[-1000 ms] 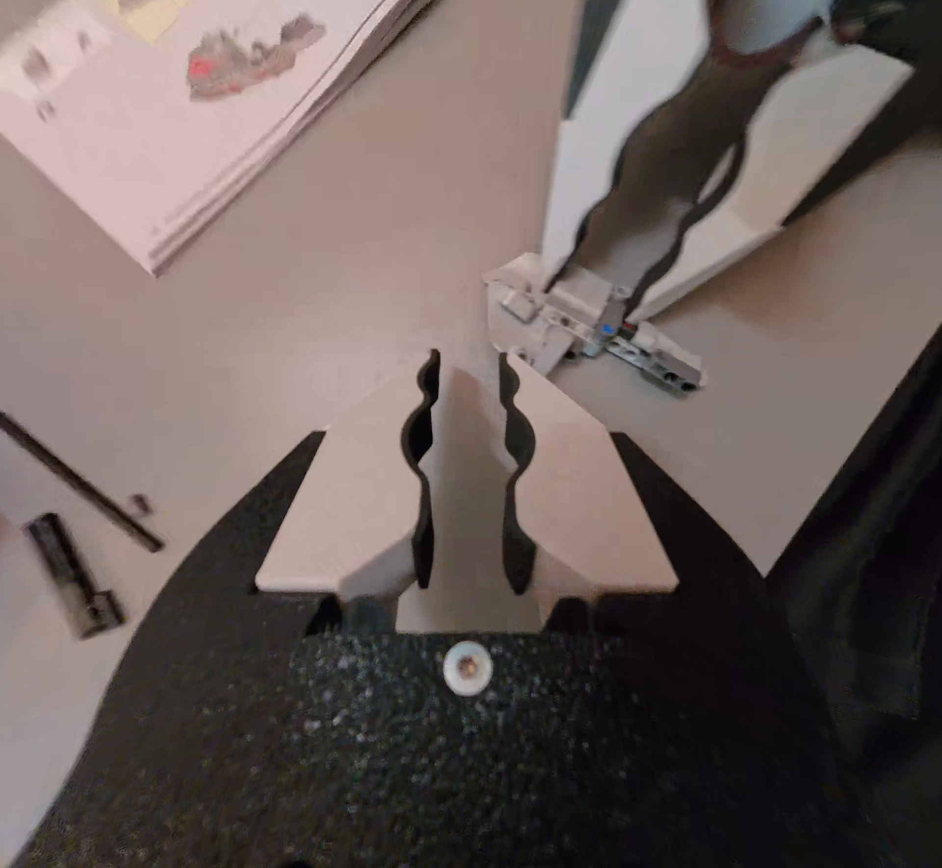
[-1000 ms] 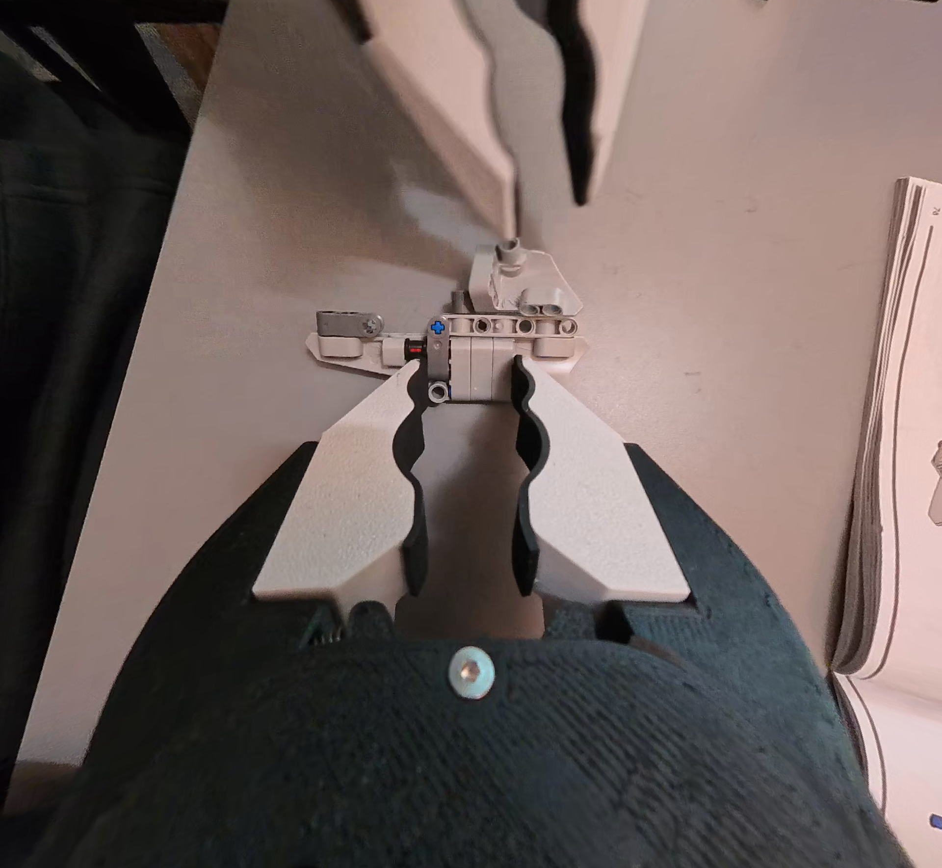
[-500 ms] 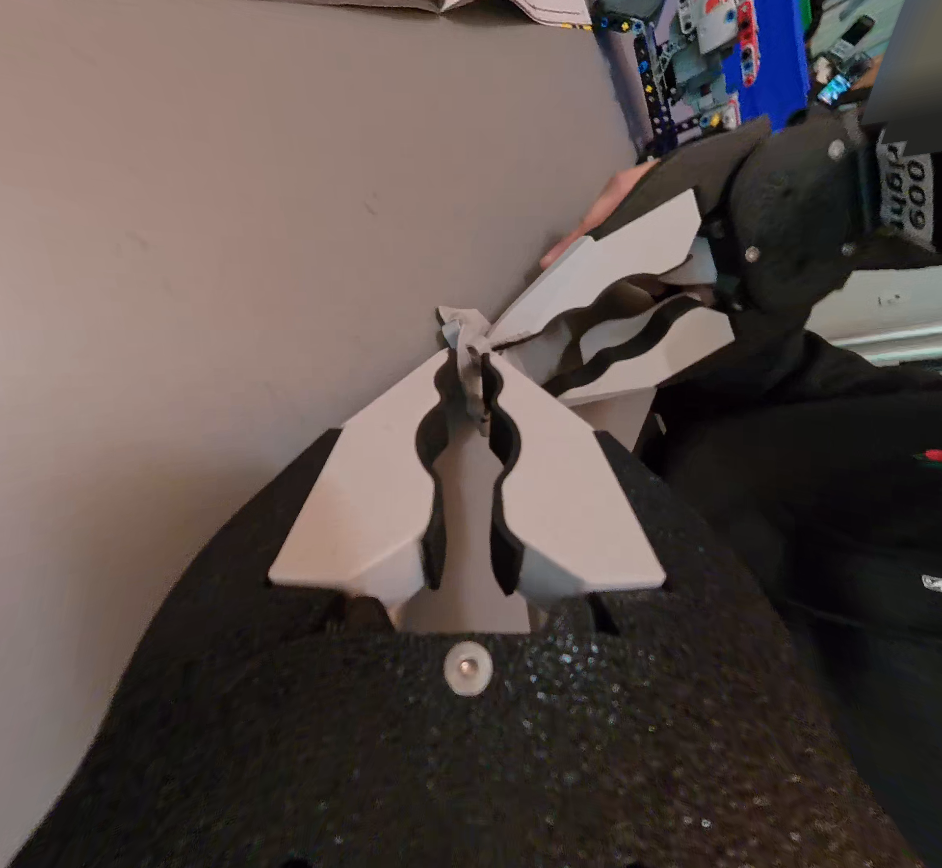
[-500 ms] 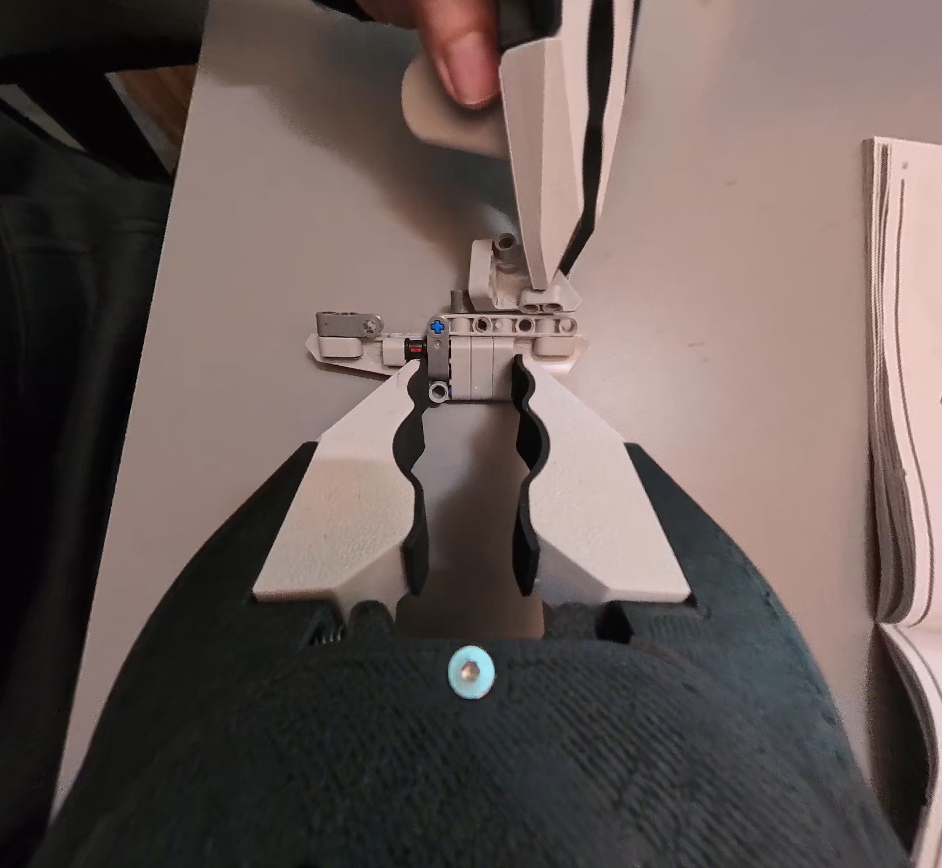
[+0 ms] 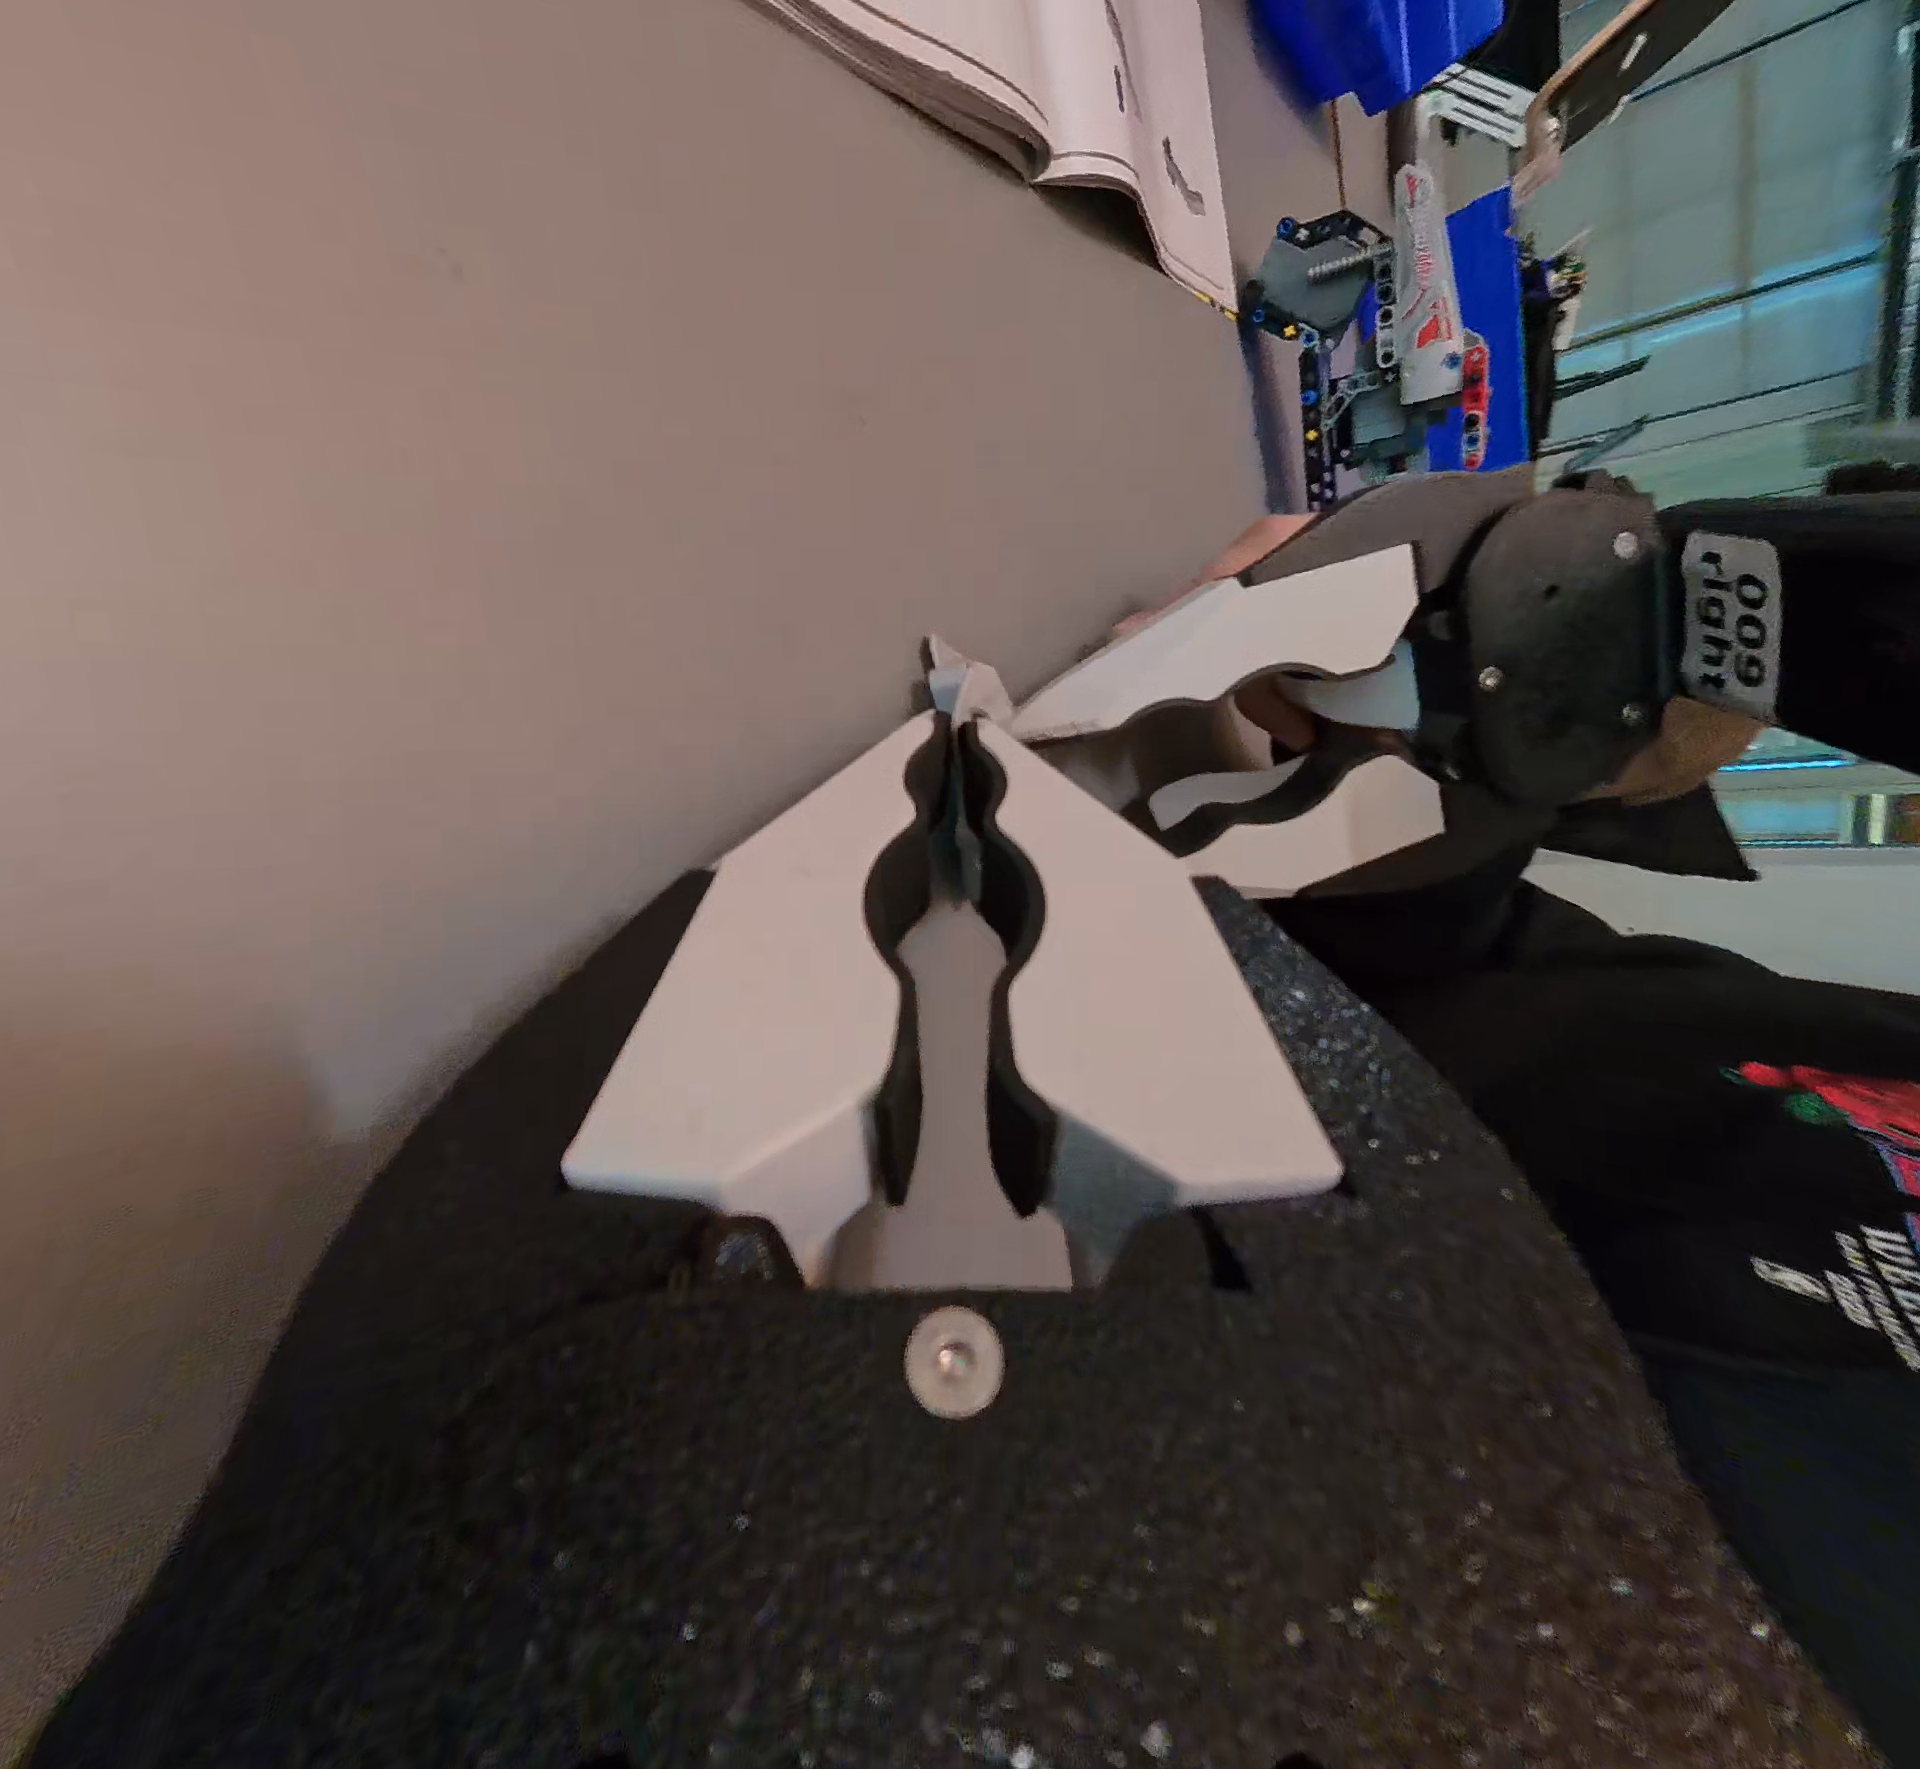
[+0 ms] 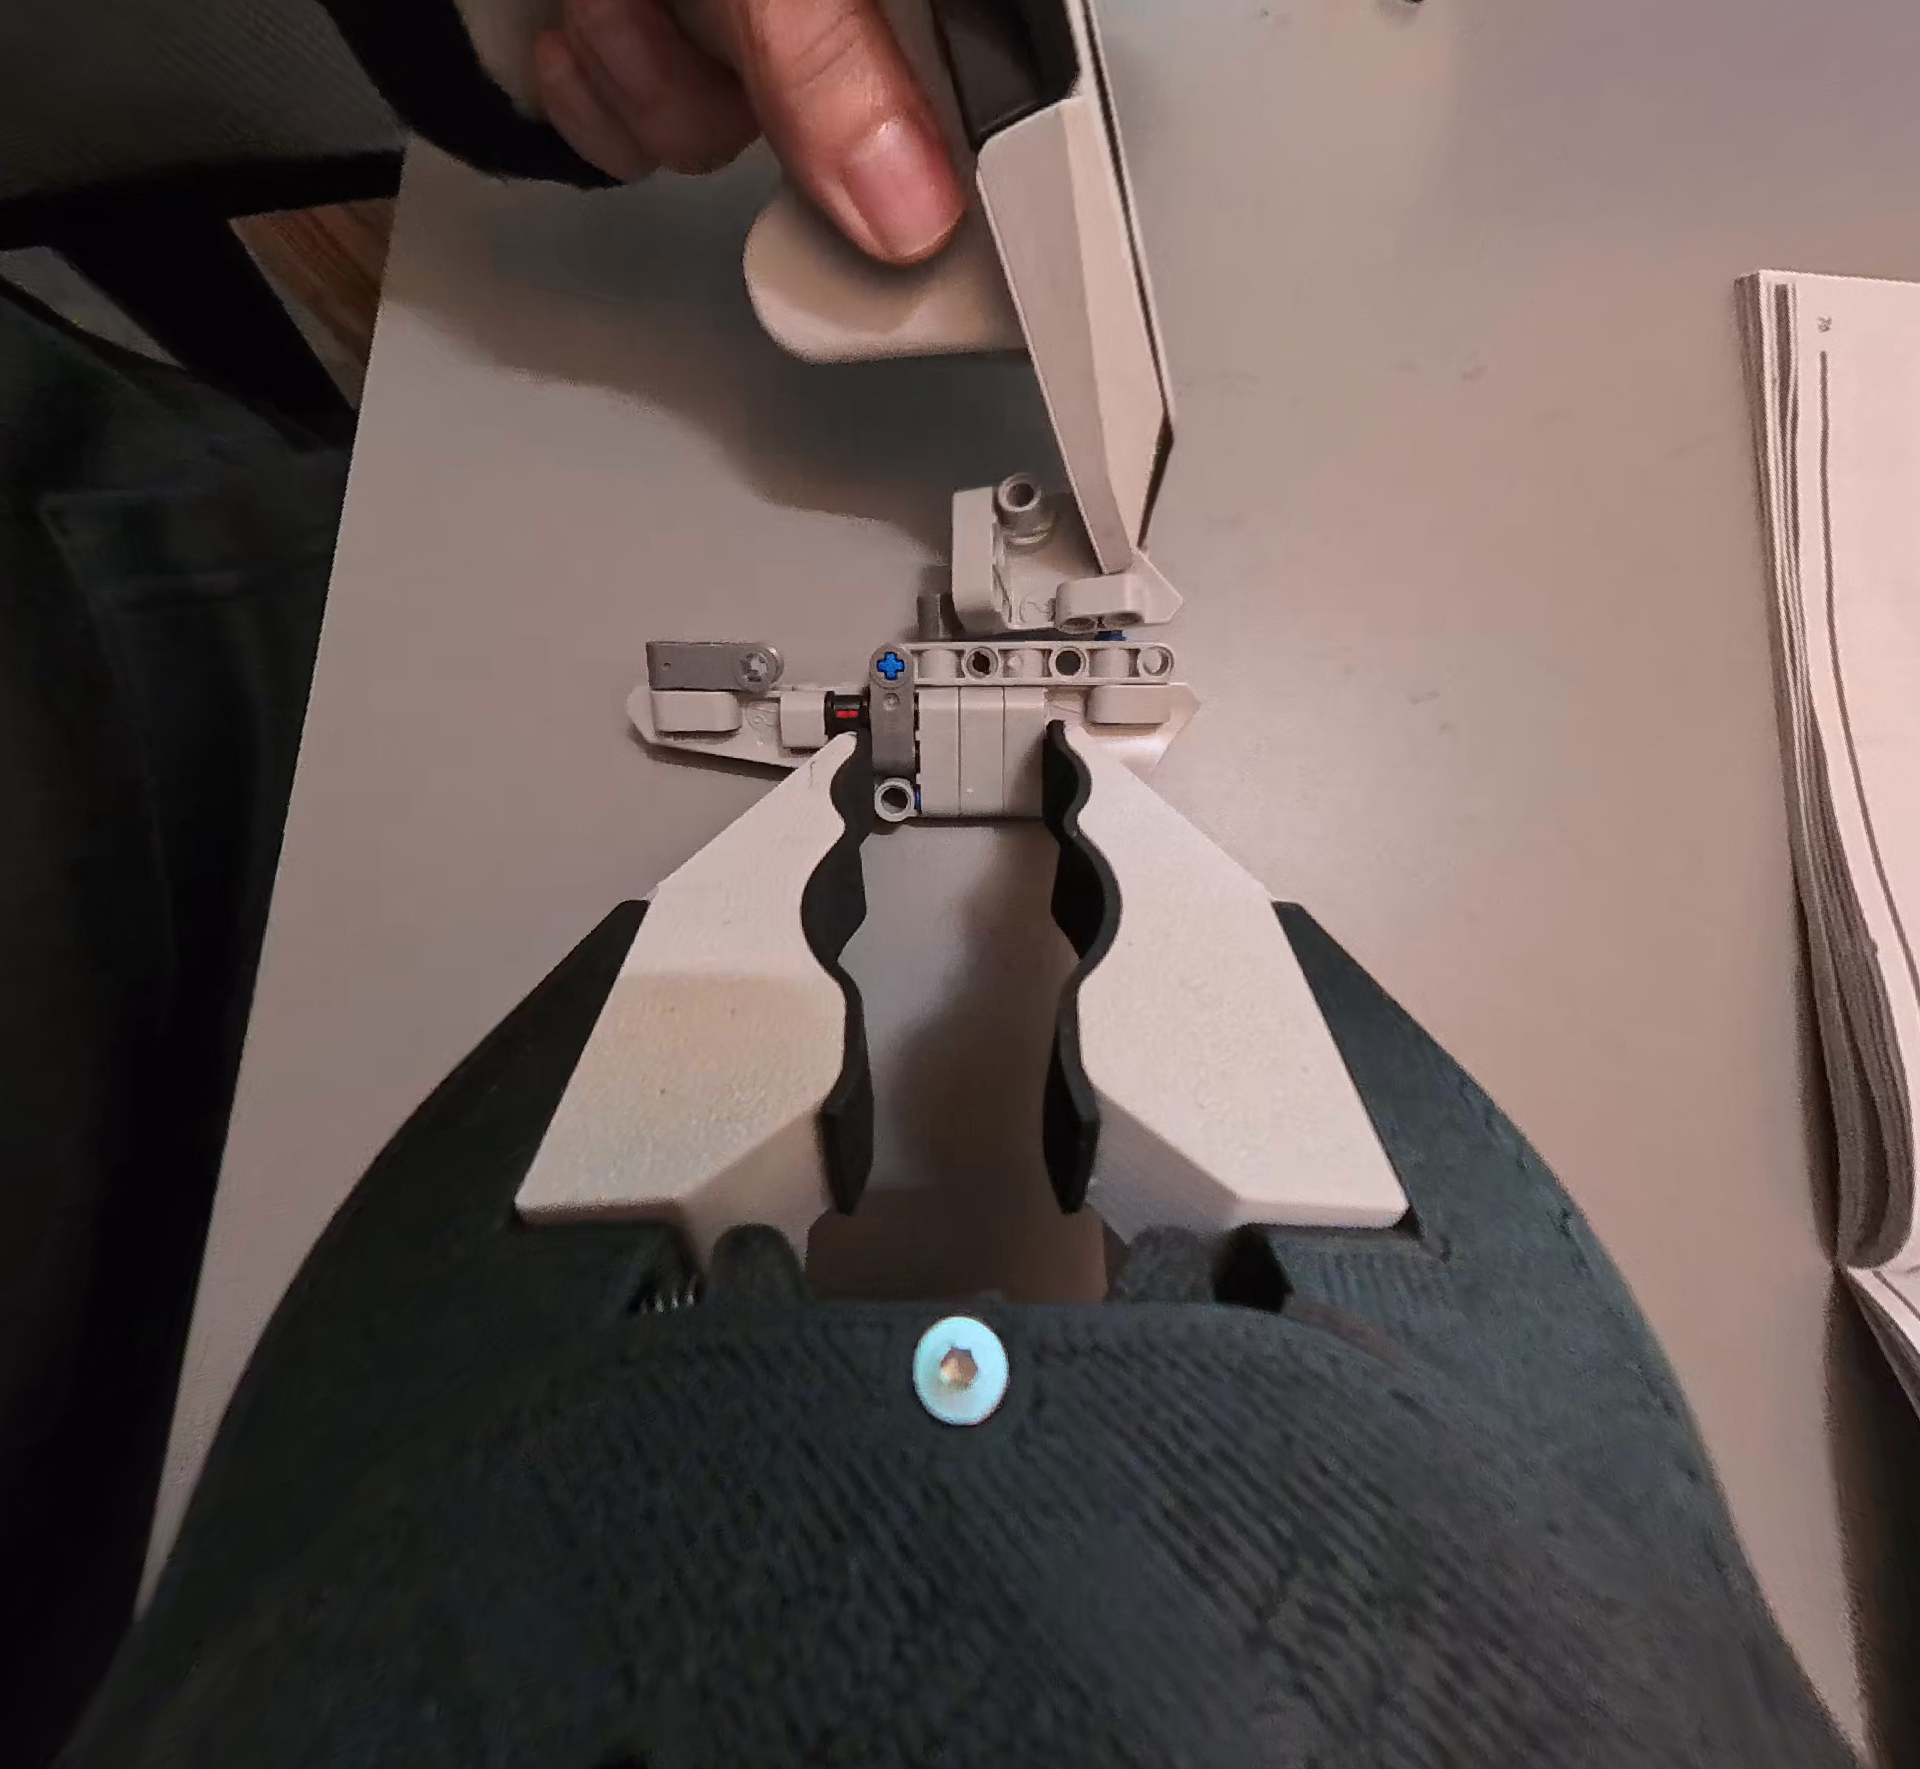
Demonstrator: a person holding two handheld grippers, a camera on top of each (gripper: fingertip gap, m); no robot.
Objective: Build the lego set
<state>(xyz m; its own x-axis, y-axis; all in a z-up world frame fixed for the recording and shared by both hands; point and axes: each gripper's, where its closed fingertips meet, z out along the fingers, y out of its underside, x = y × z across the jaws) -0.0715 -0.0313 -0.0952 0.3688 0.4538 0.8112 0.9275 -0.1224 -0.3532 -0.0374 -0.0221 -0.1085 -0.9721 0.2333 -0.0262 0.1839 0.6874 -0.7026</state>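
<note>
The right gripper (image 6: 951, 763) pinches the grey block of a small lego assembly (image 6: 966, 732) lying flat on the worktop (image 6: 1455, 576). Just beyond it, the left gripper (image 6: 1127, 566) is pressed onto the angled panel piece (image 6: 1013, 566) at the assembly's far edge; its fingertips (image 5: 925, 784) stand nearly together on a thin part. The booklet (image 6: 1829, 784) lies open to the right gripper's right. Judging by the larger model (image 5: 1392, 348) standing farther off, this sub-assembly is partly built and not yet joined to it.

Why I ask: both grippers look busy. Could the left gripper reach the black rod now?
Probably not yet: the left gripper is shut on the grey lego assembly and must release first; the table between looks bare.
</note>
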